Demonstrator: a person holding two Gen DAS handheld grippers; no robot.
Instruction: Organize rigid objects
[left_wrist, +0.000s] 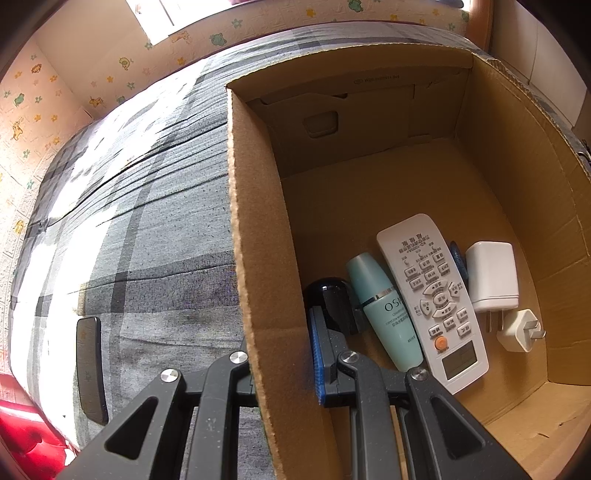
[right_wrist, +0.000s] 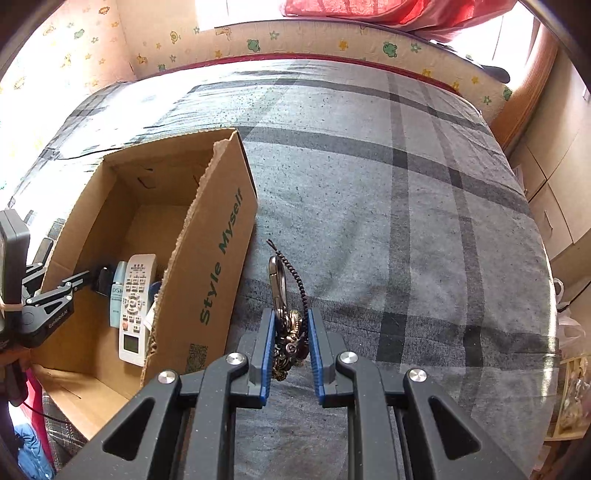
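Bedroom: plaid-sheeted bed (right_wrist: 369, 184), nursery wallpaper (right_wrist: 258, 40)
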